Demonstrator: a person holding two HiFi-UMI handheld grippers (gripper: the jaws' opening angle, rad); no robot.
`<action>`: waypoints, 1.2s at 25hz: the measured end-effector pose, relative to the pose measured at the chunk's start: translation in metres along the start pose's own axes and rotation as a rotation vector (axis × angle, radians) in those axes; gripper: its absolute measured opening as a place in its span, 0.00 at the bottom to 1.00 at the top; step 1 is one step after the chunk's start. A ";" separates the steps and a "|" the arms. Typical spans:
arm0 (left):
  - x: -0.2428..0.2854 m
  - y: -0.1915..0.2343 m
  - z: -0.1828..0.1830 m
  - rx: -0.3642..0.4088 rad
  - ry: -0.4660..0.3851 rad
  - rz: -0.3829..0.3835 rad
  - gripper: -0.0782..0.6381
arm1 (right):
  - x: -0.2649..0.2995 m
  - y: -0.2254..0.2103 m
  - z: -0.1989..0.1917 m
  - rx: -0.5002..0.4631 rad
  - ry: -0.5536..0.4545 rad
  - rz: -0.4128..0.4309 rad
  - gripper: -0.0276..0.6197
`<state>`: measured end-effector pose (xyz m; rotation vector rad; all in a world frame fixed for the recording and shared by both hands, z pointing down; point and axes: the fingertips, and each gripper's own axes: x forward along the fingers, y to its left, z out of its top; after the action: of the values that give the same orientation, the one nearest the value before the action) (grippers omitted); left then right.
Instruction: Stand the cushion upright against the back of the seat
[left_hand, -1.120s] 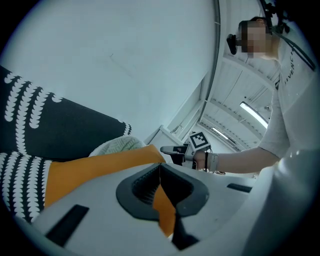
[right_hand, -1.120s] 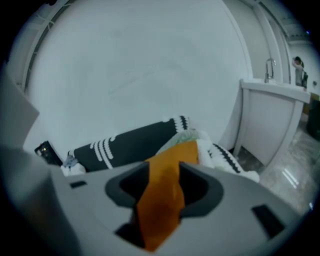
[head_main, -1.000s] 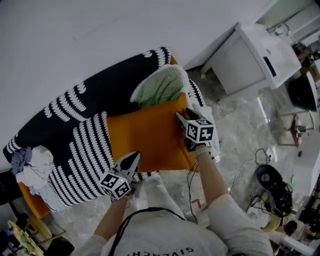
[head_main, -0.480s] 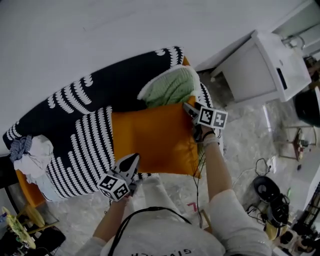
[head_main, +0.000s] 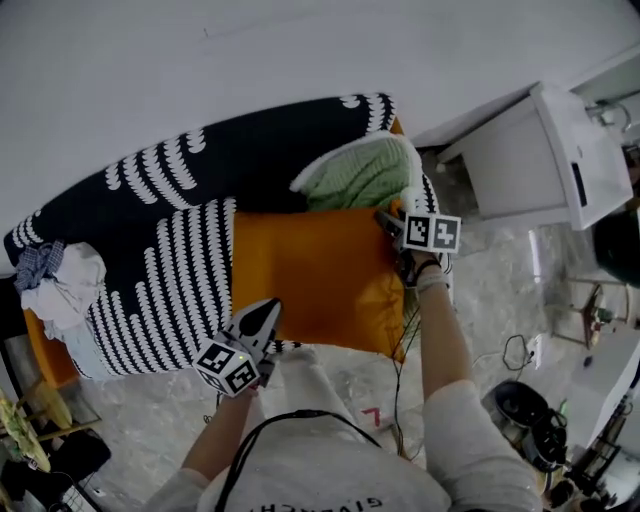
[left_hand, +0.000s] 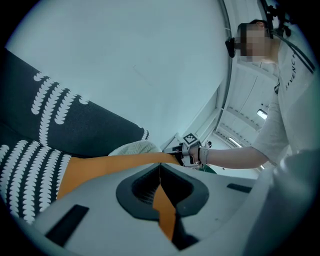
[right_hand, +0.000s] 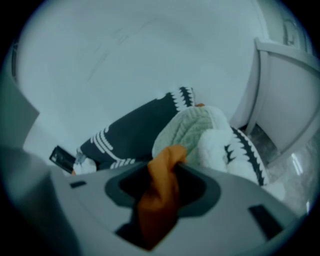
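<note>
Sofa (head_main: 150, 230) | cushion (head_main: 310, 280) flat | left gripper (head_main: 268, 306) jaws clamp edge | right gripper (head_main: 386, 219) jaws, just closing, seemingly grip corner (bunched)

Plain white wall (head_main: 200, 60), pale marbled floor (head_main: 500, 290), perhaps a white cabinet (head_main: 540, 150) at right.

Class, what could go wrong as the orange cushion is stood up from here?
The left gripper holds only a thin corner of the orange cushion, which may slip. The right gripper, jaws just closing, holds a bunched fold that could pull free. The green cushion behind may block it.
</note>
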<state>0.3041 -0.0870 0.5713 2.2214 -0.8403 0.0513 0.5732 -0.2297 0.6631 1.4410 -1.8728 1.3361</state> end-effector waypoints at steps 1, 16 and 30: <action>-0.002 0.002 0.001 -0.001 -0.005 0.006 0.14 | 0.000 0.004 -0.003 -0.055 0.017 -0.013 0.31; -0.032 0.035 0.007 -0.038 -0.068 0.103 0.14 | -0.054 0.122 -0.009 -0.431 -0.167 0.162 0.15; -0.105 0.122 0.011 -0.074 -0.134 0.353 0.15 | -0.089 0.189 -0.031 -0.741 -0.276 0.318 0.15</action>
<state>0.1485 -0.0979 0.6121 2.0019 -1.2803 0.0394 0.4292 -0.1591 0.5260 0.9885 -2.4828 0.4412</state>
